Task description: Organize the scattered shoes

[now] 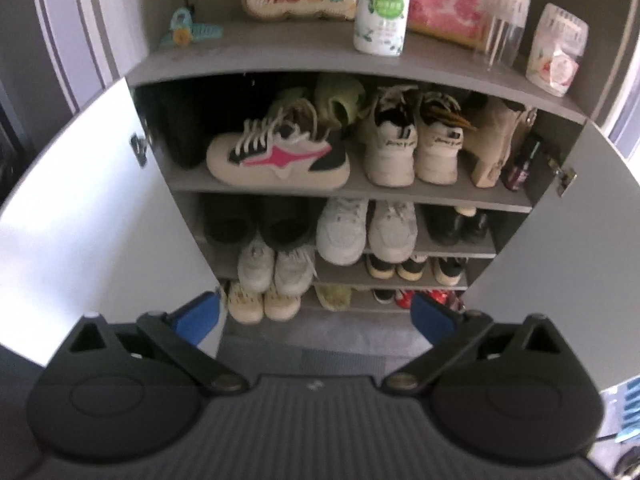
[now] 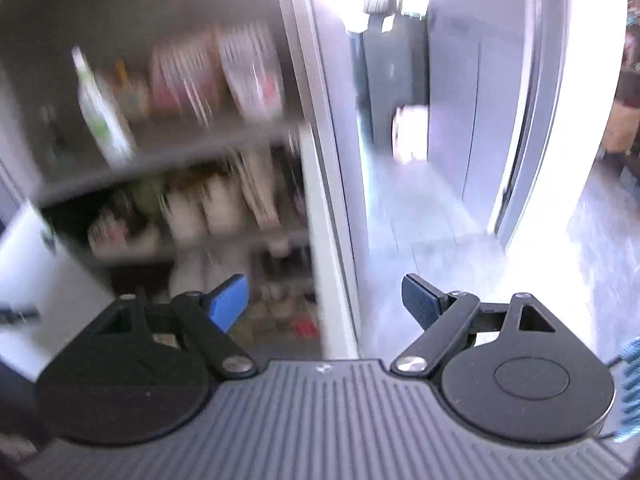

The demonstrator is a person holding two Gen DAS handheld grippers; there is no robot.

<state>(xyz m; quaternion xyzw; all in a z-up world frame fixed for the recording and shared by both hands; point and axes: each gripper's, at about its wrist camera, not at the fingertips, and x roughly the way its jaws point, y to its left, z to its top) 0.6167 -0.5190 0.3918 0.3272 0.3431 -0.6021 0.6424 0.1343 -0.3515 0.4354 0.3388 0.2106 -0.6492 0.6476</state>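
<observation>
An open grey shoe cabinet (image 1: 280, 190) fills the left wrist view, its shelves packed with shoes. On the top shelf a white sneaker with a pink mark (image 1: 278, 156) lies side-on, next to a white pair (image 1: 412, 148) standing heel out. Lower shelves hold more white pairs (image 1: 366, 230) and dark shoes (image 1: 256, 220). My left gripper (image 1: 316, 316) is open and empty, held back from the cabinet. The right wrist view is blurred; there the cabinet (image 2: 168, 200) lies to the left. My right gripper (image 2: 324, 300) is open with nothing between its blue pads (image 2: 228, 300).
Both white cabinet doors (image 1: 92, 208) stand open to the sides. On the cabinet top are a white bottle (image 1: 382, 8), a pink box (image 1: 448, 4), clear containers (image 1: 556, 48) and a hair clip (image 1: 188, 30). Grey floor (image 2: 460, 216) and a bright doorway lie right of the cabinet.
</observation>
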